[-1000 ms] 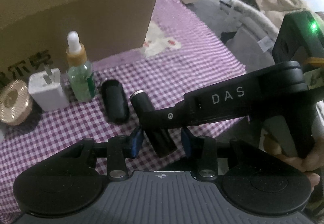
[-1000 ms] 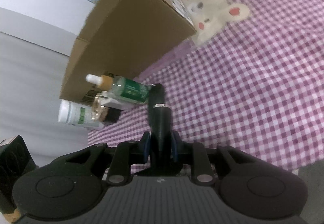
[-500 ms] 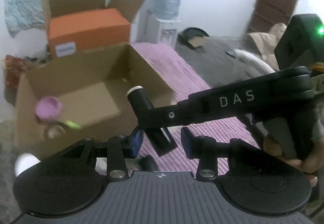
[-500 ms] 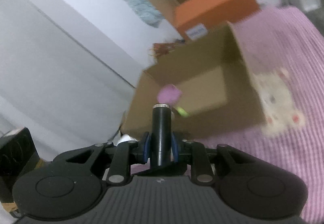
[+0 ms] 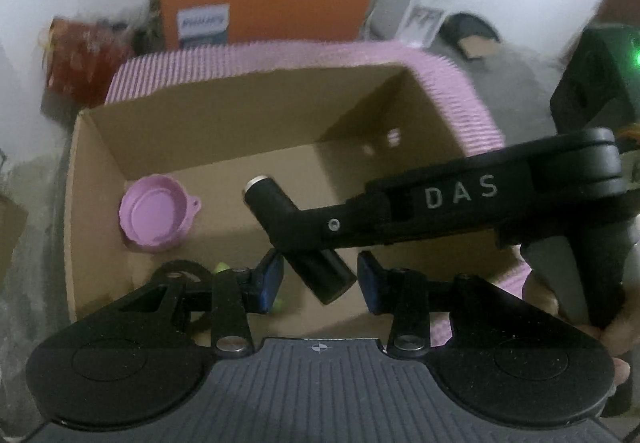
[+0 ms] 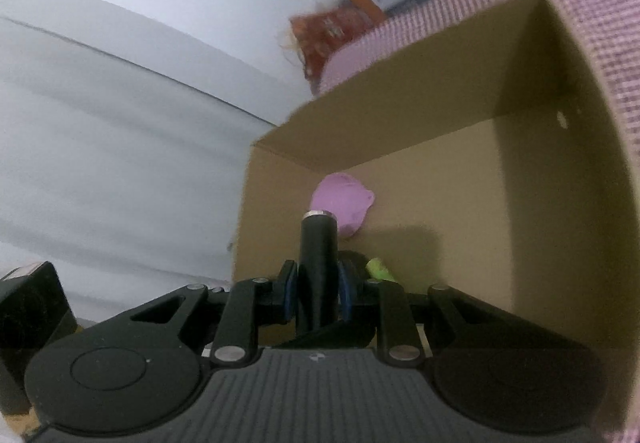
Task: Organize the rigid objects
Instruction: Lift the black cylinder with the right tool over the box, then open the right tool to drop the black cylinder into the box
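One black tube, pinched crosswise in the right tool, hangs over the open cardboard box with its long axis pointing toward the pink lid inside, while the left tool hovers beside it, spread and empty.

dim indoor light, motion-blurred background, fisheye bending at edges.

matt cardboard box, checked cloth (woven)
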Motion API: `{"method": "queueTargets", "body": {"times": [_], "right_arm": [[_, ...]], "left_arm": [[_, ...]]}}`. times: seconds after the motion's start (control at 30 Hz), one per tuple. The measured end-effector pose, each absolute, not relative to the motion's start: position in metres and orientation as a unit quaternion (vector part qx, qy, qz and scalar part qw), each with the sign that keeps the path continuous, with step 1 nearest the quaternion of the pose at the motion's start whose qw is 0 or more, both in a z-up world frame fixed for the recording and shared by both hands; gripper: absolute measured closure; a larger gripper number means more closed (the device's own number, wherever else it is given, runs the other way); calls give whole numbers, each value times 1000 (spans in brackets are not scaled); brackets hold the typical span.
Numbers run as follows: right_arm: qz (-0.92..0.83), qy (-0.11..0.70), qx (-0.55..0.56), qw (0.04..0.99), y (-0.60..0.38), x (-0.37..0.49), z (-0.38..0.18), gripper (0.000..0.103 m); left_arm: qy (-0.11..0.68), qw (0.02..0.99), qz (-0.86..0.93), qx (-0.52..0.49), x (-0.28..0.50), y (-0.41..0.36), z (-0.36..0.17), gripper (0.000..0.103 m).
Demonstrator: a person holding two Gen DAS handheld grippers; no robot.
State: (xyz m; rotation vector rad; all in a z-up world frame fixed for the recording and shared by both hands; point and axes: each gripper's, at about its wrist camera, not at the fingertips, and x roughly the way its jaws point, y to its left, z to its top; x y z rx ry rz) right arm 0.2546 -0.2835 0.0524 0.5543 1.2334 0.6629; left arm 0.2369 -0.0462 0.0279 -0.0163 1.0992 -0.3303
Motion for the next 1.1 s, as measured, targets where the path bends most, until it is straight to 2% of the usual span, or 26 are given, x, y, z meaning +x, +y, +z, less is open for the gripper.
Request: {"method": "queueTargets", "body": {"times": [0.2, 0.47, 0.83, 1.1], "right_arm": [[277, 596, 233, 717, -261, 285, 17, 79], [261, 620, 206, 710, -243, 300, -11, 79], [244, 612, 212, 722, -249, 305, 3, 77], [279, 557, 248, 742, -279, 269, 51, 77]], "left_arm": [[560, 820, -115, 1, 273, -40, -5, 63], [573, 814, -97, 11, 281, -38, -13, 62], [566, 819, -95, 6, 266, -37, -1, 61], [524, 845, -111, -3, 229, -32, 41, 61]]}}
